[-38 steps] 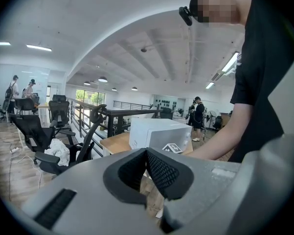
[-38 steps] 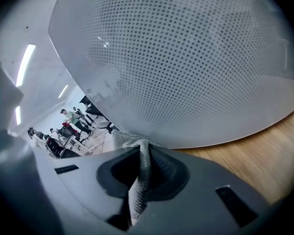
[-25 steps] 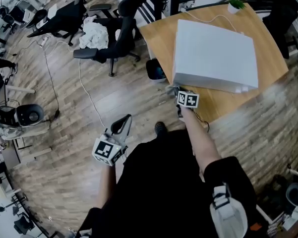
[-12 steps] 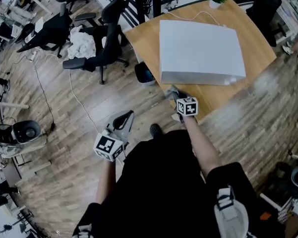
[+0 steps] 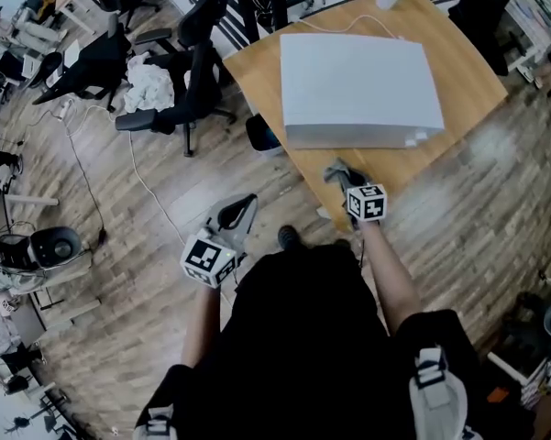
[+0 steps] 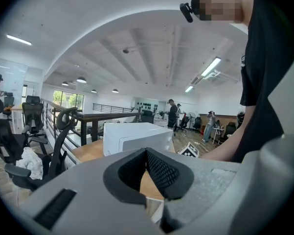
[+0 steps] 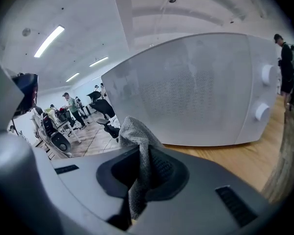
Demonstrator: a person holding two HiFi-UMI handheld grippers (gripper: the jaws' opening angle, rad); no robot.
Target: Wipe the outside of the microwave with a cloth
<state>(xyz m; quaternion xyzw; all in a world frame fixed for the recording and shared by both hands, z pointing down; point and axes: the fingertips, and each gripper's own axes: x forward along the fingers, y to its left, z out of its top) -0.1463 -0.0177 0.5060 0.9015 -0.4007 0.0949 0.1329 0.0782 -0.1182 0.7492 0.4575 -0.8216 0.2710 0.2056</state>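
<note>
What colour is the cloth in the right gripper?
Grey cloth, finely textured; clearest in the right gripper view.

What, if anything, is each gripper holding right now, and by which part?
The right gripper is shut on the grey cloth, pinching a bunched fold; the left gripper, jaws together, holds nothing.

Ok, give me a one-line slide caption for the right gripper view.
Right gripper shut on a grey cloth, facing the white microwave and its two knobs on the wooden table.

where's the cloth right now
The grey cloth is clamped in the right tool, just in front of the white microwave, over the near edge of the wooden table.
</note>
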